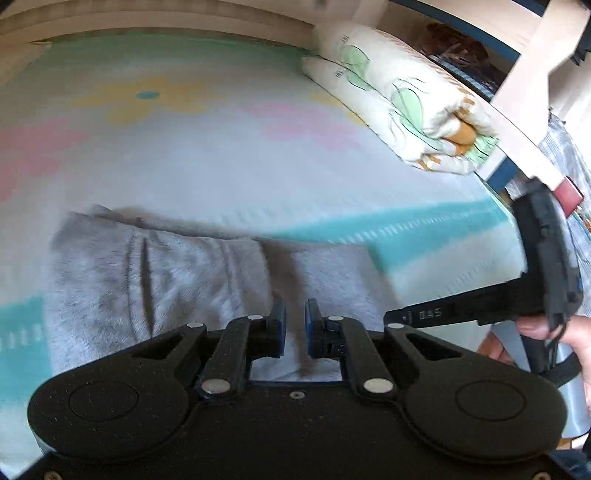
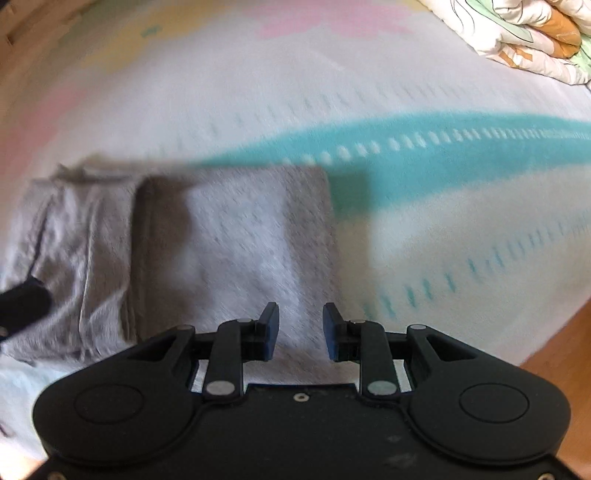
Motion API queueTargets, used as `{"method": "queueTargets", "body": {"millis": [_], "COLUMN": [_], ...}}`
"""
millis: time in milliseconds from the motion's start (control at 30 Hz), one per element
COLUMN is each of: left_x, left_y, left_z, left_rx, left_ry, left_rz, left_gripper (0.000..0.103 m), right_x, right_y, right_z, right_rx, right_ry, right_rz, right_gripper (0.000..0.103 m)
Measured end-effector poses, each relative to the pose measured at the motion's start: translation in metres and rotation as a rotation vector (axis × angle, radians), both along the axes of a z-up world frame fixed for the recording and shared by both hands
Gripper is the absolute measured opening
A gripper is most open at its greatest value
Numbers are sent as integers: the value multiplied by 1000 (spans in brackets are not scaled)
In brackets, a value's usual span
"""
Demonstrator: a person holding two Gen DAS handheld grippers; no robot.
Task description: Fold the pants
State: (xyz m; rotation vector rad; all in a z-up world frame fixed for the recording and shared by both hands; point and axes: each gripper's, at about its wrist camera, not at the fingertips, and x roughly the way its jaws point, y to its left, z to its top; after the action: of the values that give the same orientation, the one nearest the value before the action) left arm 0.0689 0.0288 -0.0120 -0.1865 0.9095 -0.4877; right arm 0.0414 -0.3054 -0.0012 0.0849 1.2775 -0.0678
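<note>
Grey pants (image 1: 159, 280) lie folded on the bed, and in the right wrist view a squared-off layer (image 2: 240, 240) rests over a creased part to its left. My left gripper (image 1: 295, 328) hovers above the pants with only a narrow gap between its blue pads, and nothing is pinched there. My right gripper (image 2: 300, 330) points down over the near edge of the folded layer, open about halfway with nothing between its pads. A hand (image 1: 535, 328) holds that right gripper at the right of the left wrist view. Both views are blurred.
The bed is covered by a pale blanket (image 1: 221, 147) with teal, pink and yellow patterns. A folded floral quilt (image 1: 406, 96) lies at the far right corner, also in the right wrist view (image 2: 535, 29). A wooden bed frame (image 1: 524, 74) stands behind it. Wooden floor (image 2: 554, 350) shows beyond the bed's right edge.
</note>
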Motion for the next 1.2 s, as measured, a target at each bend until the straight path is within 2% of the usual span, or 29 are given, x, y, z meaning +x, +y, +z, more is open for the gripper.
{"method": "queueTargets", "body": {"millis": [67,100,233,333,567,733,833,900,933,1000,1100,1200], "left_x": [0,-13,-17,-22,-35,-44,-52,-55,-57,-63,-75,-87], "left_y": [18,22,50,69,93,91,87,83,81,77,64,45], "left_z": [5,4,1,-6,-15,-14,-11,-10,-9,-6,-3,-2], "left_rx": [42,72,193,250,286,310,314,306,297,273,250,242], "left_ry": [-18,-24,-56,-66,-51,-74,-86,-82,-77,-66,-64,-81], "left_rz": [38,56,136,183,198,140,108,89,80,55,1,-65], "left_gripper": [16,16,16,16,16,16,16,16,16,16,16,20], "right_x": [1,2,12,19,33,41,44,46,47,50,45,42], "right_y": [0,1,17,33,52,65,76,83,86,96,111,111], "right_z": [3,2,-8,-15,-36,-59,-60,-59,-57,-48,-18,14], "right_rx": [84,140,350,433,513,473,457,463,478,469,406,421], "right_ry": [-41,-59,-67,-78,-20,21,15,6,1,-14,-108,-196], "right_rz": [-10,-21,-36,-15,-43,-23,17,45,67,104,193,181], "right_gripper": [30,30,31,33,40,43,45,35,7,5,4,4]}}
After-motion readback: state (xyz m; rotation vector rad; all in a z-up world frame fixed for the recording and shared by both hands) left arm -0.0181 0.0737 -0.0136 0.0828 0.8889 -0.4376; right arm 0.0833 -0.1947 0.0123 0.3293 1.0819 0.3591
